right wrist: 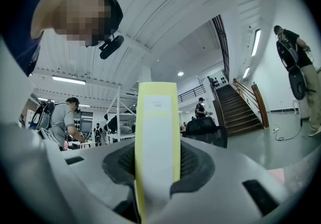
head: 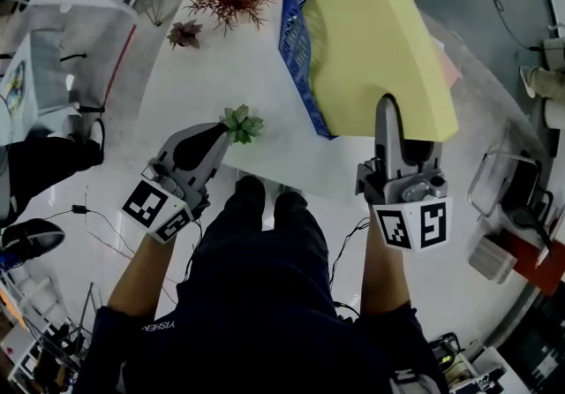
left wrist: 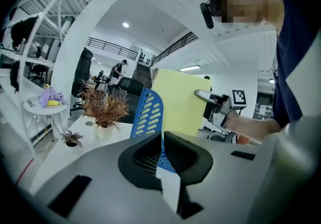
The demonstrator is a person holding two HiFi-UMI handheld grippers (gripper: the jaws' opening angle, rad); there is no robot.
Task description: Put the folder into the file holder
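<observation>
Clamped flat yellow paper folder point(head: 375, 39) edge-on in right claw point(head: 387, 105), poised just above slotted blue plastic file holder point(head: 296, 43) on white worktop point(head: 221, 65). Held left claw point(head: 216, 132) pinched together, empty, off to the left.

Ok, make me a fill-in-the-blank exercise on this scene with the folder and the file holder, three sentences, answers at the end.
1. The right gripper is shut on the yellow ____.
2. The file holder standing on the white table is ____ in colour.
3. Just beyond the tip of the left gripper sits a small ____ plant.

Missing words: folder; blue; green.
</observation>
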